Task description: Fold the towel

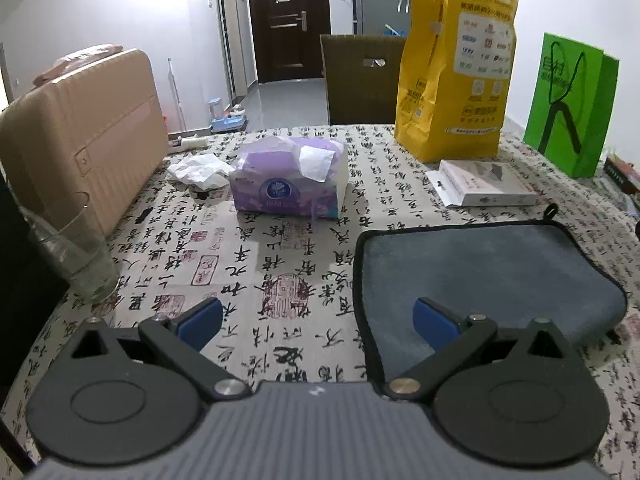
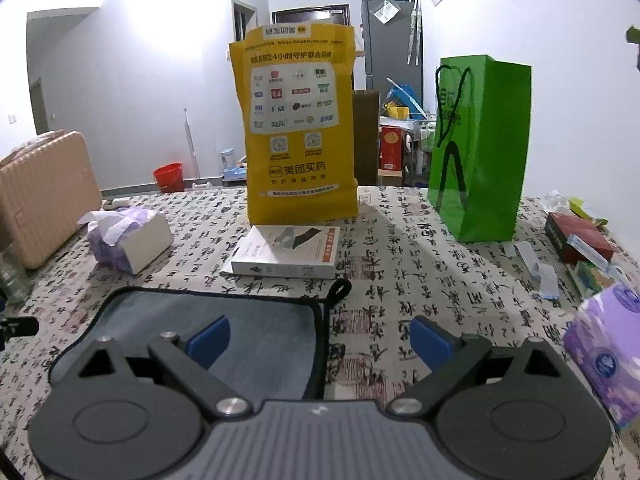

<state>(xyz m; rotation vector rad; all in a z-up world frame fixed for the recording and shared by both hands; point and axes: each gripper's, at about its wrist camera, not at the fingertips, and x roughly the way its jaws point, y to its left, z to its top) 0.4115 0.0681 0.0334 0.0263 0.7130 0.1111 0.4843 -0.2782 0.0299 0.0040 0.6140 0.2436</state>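
Both tongs sit wide apart and grasp nothing: my left gripper straddles the towel's left hem, one blue pad over bare cloth-covered table and the other over the grey pile, while my right gripper straddles the right hem the same way. The towel lies flat on the calligraphy tablecloth, near the front edge, dark binding all round, with a hanging loop at its far right corner.

I judge the fold has not begun, or that one fold is already in; from these views I cannot tell which. To do this step well, I would bring each gripper down onto a near corner, pinch only the towel's binding and not the tablecloth under it, and lift both corners level so the hem stays straight. Then carry them forward to meet the far edge.

Beyond the towel a white box lies close, so the far edge has little room. Further back stand the tissue pack, yellow bag and green bag; a glass stands left.
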